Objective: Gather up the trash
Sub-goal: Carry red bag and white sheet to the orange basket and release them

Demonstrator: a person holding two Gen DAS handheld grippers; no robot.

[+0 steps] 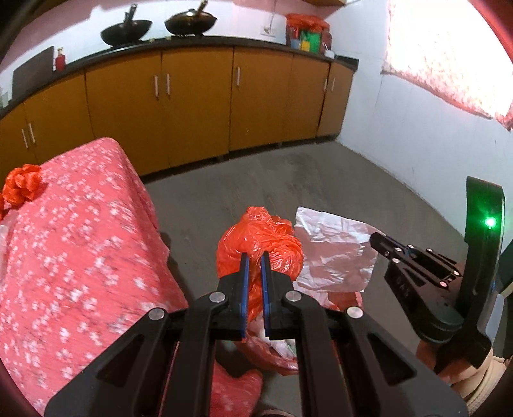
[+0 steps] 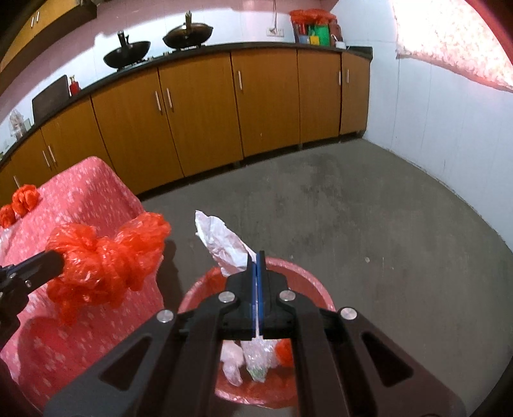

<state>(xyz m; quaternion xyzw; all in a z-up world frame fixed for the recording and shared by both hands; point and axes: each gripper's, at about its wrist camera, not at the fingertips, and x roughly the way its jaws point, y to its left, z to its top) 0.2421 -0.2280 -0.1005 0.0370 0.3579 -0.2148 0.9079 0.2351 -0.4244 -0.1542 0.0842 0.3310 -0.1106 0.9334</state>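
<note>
My left gripper (image 1: 255,256) is shut on a crumpled orange plastic bag (image 1: 259,237), held in the air beside the table; the bag also shows in the right wrist view (image 2: 105,256). My right gripper (image 2: 258,256) is shut on a white plastic sheet (image 2: 221,243), held above a red tub (image 2: 307,279) on the floor. The sheet also shows in the left wrist view (image 1: 333,250). The tub holds clear plastic wrappers (image 2: 253,362) and an orange scrap (image 2: 283,353). More orange bags (image 1: 24,184) lie on the table's far left.
A table under a red flowered cloth (image 1: 80,256) stands at the left. Orange kitchen cabinets (image 1: 198,102) run along the back, with two woks (image 1: 126,30) on the counter. A white wall (image 1: 416,134) closes the right. The floor (image 2: 368,208) is bare grey concrete.
</note>
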